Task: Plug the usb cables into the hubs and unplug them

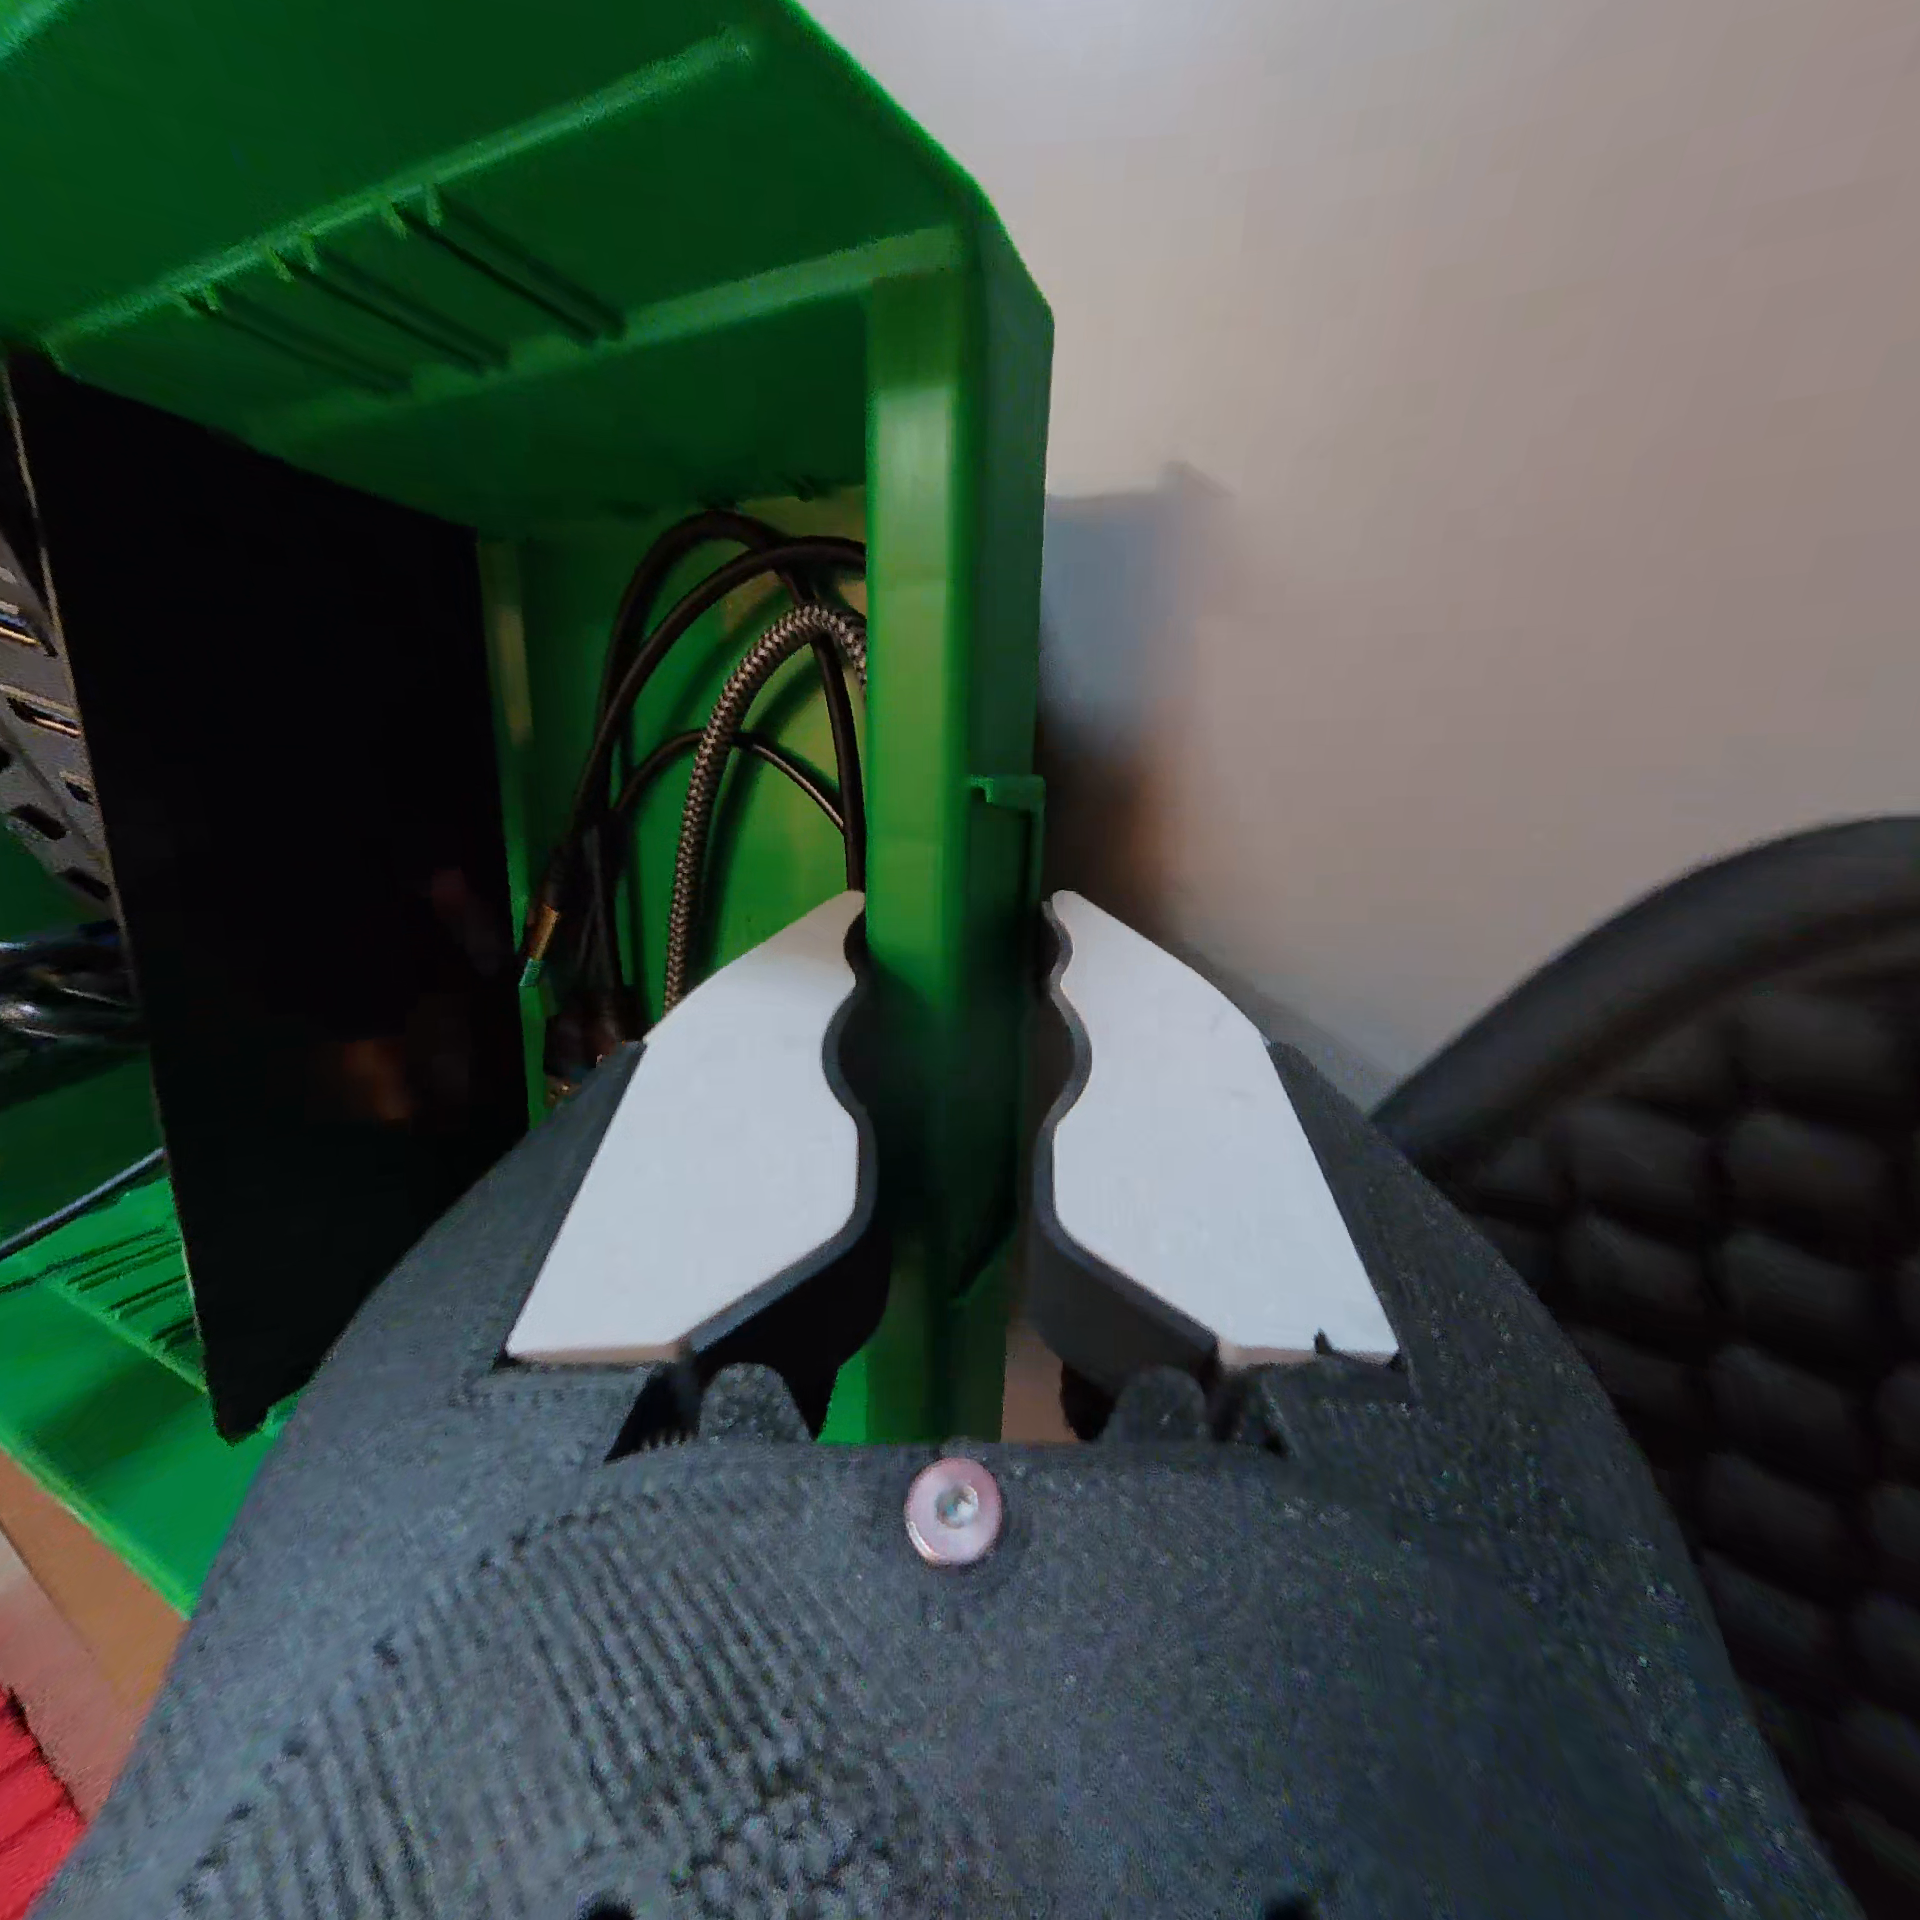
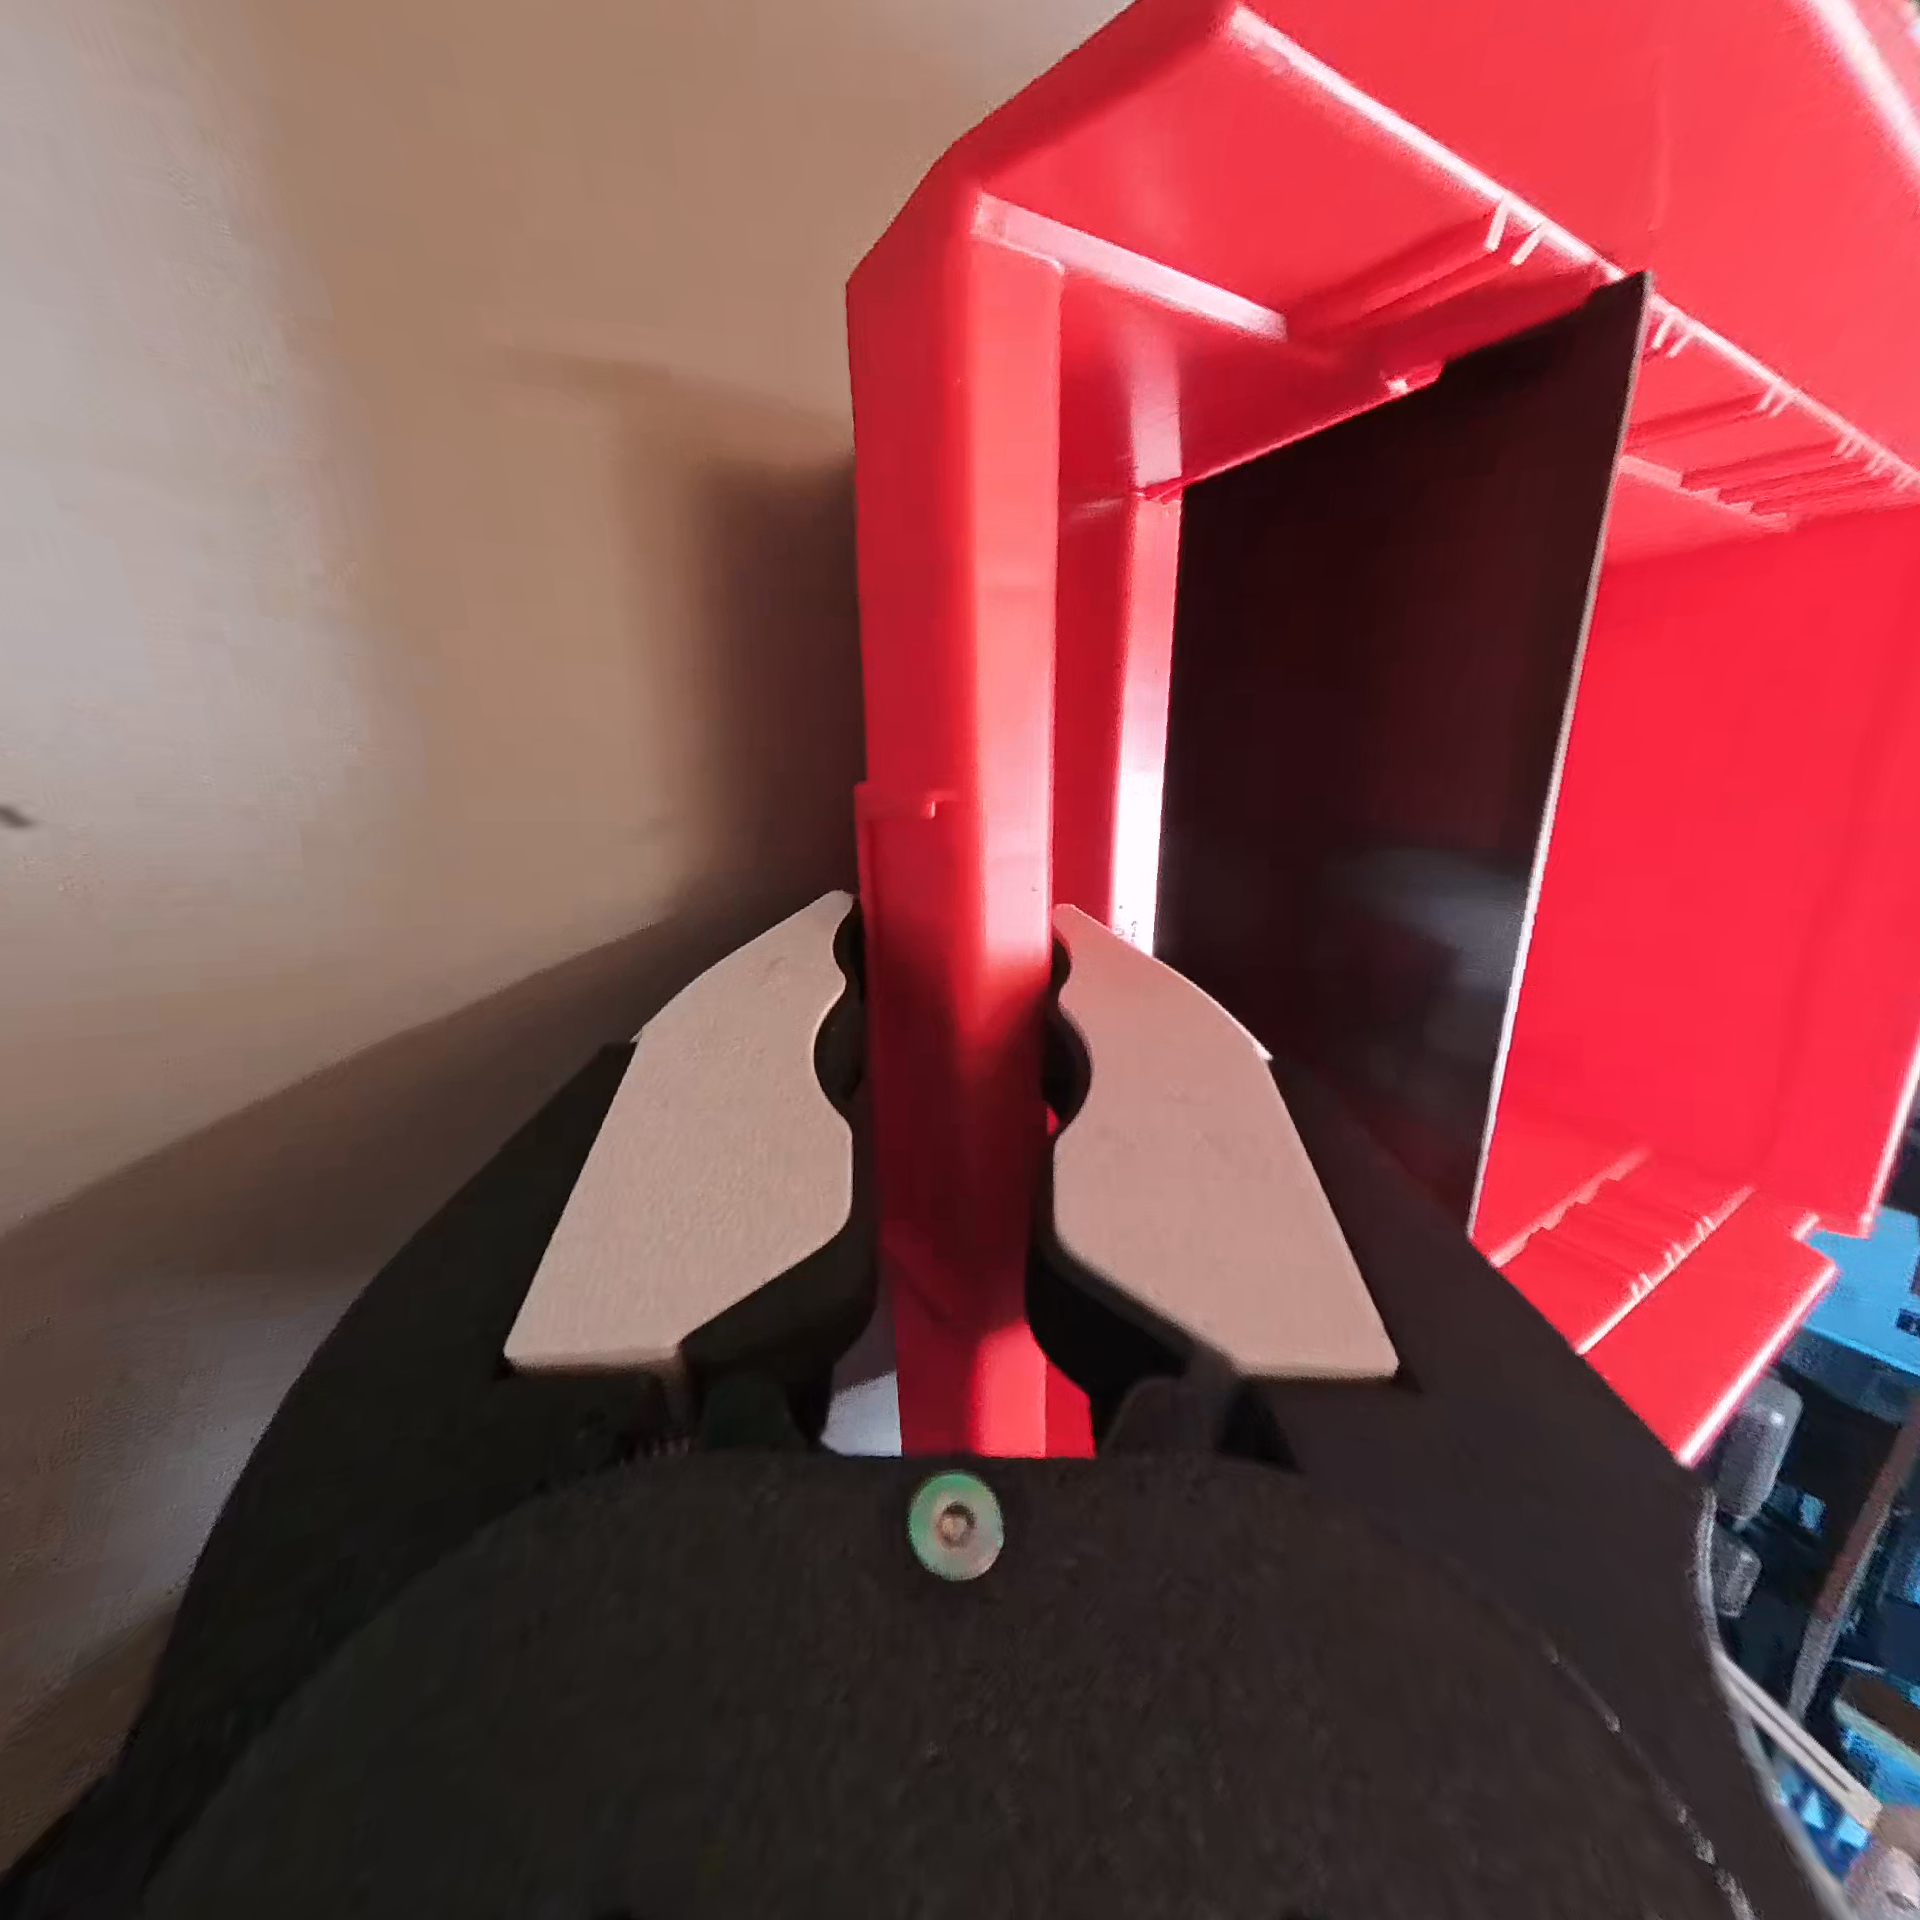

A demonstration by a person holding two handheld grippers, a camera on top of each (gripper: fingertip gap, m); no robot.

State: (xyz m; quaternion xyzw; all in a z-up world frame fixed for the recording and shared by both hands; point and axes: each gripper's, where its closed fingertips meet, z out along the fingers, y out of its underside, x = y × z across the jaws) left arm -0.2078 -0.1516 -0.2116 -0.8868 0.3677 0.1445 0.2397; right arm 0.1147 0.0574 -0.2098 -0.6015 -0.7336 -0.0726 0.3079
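My left gripper (image 1: 951, 920) is shut on the upright front edge of a green plastic bin (image 1: 940, 644), one white finger (image 1: 748, 1122) on each side of the wall. Inside the green bin hang several black and braided cables (image 1: 717, 748), and a black divider panel (image 1: 291, 831) stands to their left. A grey hub with ports (image 1: 47, 769) shows at the far left edge. My right gripper (image 2: 951, 930) is shut on the upright edge of a red plastic bin (image 2: 956, 644). A black divider panel (image 2: 1382, 748) stands inside the red bin.
A pale wall (image 1: 1455, 416) is close behind both bins. A black padded, bumpy object (image 1: 1714, 1247) lies right of the green bin. A bit of red (image 1: 31, 1766) shows at the lower left. Cluttered blue and dark items (image 2: 1849, 1455) sit below right of the red bin.
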